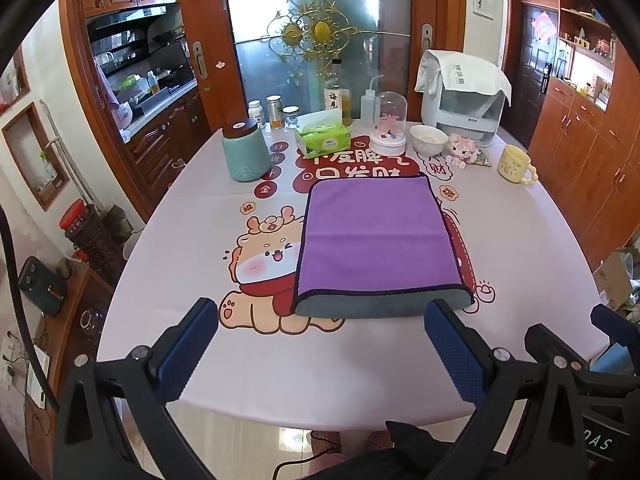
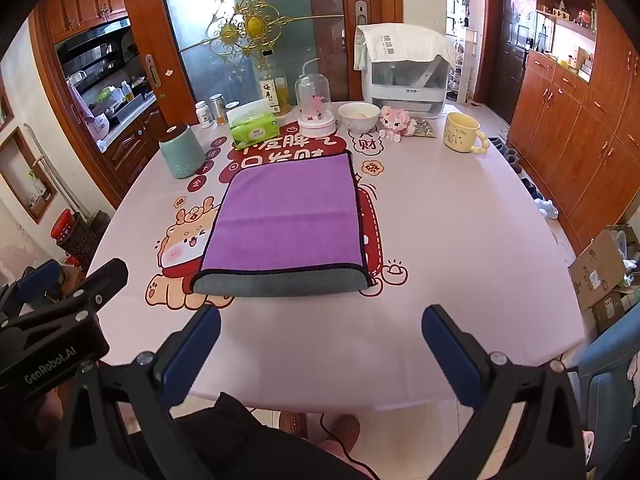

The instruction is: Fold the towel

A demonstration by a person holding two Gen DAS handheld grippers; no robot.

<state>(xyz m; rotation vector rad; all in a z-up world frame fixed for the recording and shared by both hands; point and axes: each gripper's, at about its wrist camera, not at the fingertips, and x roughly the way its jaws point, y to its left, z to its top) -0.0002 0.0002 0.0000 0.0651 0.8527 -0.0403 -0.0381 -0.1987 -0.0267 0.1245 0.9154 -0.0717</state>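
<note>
Above table edge (image 1: pixel 280 380), both claws agape.

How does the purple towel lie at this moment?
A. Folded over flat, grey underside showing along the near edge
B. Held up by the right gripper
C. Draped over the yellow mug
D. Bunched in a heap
A: the purple towel lies flat on the table, a grey strip along its near edge, both grippers open and clear of it.

Towel (image 1: pixel 376 240) flat mid-table (image 1: pixel 520 248); behind it tissue box (image 1: pixel 323 137), jar (image 1: pixel 245 150) to left, mug (image 1: pixel 516 165) to right.
</note>
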